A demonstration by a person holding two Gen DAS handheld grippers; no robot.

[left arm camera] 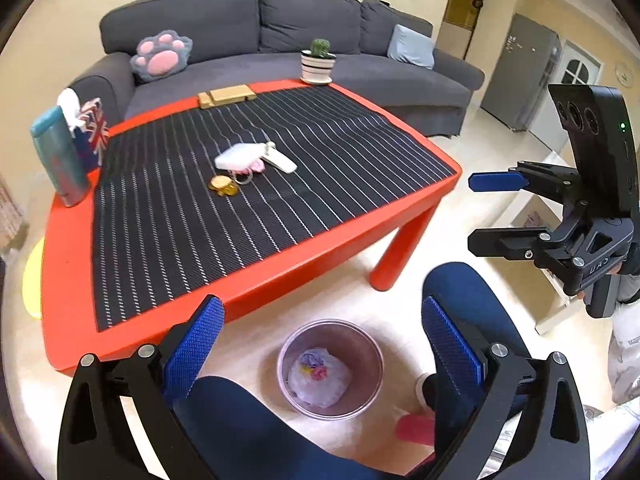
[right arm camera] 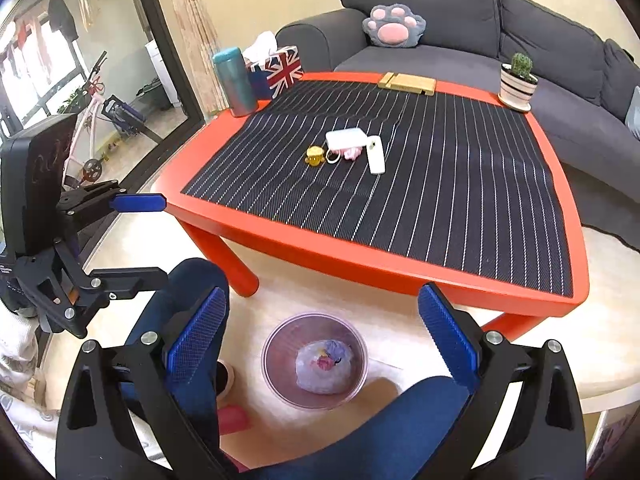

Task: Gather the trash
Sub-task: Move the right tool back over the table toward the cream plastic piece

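Both grippers are seen hanging over the floor in front of the orange table (left arm camera: pixel 280 280), and both are spread wide with nothing between the pads. The left gripper (left arm camera: pixel 320 344) is released right above the waste bin (left arm camera: pixel 372 364), and the right gripper (right arm camera: pixel 322 332) is gaping over the same bin from the other side. The trash itself, a crumpled plastic bag (left arm camera: pixel 318 376) with something colourful inside, is already sitting down in the bin, between the person's knees.

So what can still go wrong? Mostly mix-ups. Nothing that reads clearly as rubbish is left on the striped mat (left arm camera: pixel 320 140) — what is there is a white pouch (right arm camera: pixel 346 138), a white remote-like stick (right arm camera: pixel 376 156), a small yellow figure (right arm camera: pixel 315 156) and a key ring with a pink charm. If one of those is taken for trash, something useful gets binned. The pouch and the stick are lying touching, so a wide grab could drag both along.

The bin looks light and is standing close to the person's feet, so it could be knocked over by a low pass. The teal tumbler (right arm camera: pixel 236 82) and the potted cactus (right arm camera: pixel 519 80) are parked near the table's edges — an easy topple if a reach is swung wide.
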